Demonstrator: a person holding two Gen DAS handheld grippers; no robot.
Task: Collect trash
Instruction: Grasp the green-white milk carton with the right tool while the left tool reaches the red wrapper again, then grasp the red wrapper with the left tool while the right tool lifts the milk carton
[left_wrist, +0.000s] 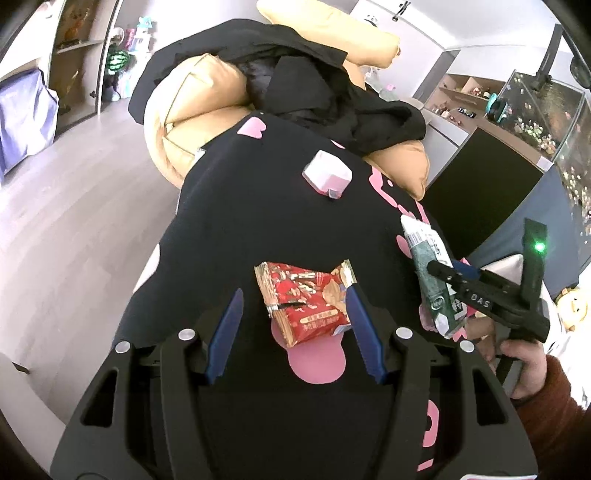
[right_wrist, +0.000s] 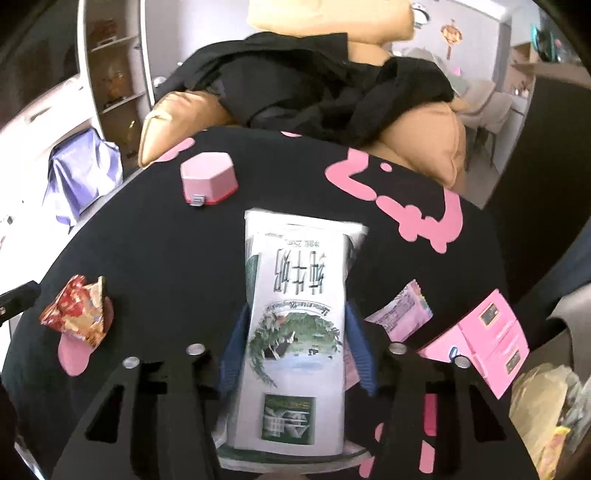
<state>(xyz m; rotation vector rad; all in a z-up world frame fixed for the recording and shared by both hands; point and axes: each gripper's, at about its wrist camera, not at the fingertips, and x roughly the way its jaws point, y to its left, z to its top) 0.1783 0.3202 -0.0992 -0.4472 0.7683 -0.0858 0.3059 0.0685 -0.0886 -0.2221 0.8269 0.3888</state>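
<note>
A red snack wrapper (left_wrist: 308, 301) lies on a black blanket with pink shapes (left_wrist: 280, 221). My left gripper (left_wrist: 295, 295) is open just above it, its right finger at the wrapper's right edge. The wrapper also shows at the left of the right wrist view (right_wrist: 77, 314). My right gripper (right_wrist: 295, 314) is shut on a white and green milk carton (right_wrist: 295, 317) and holds it above the blanket (right_wrist: 155, 258). The carton (left_wrist: 432, 273) and the right gripper (left_wrist: 448, 271) also show at the right of the left wrist view.
A pink hexagonal box (left_wrist: 327, 173) (right_wrist: 207, 177) sits farther back on the blanket. A pink wrapper (right_wrist: 402, 314) and a pink box (right_wrist: 484, 343) lie right of the carton. Black clothes (left_wrist: 314, 81) and tan cushions (left_wrist: 199, 96) are piled behind. A wooden floor (left_wrist: 74, 206) is to the left.
</note>
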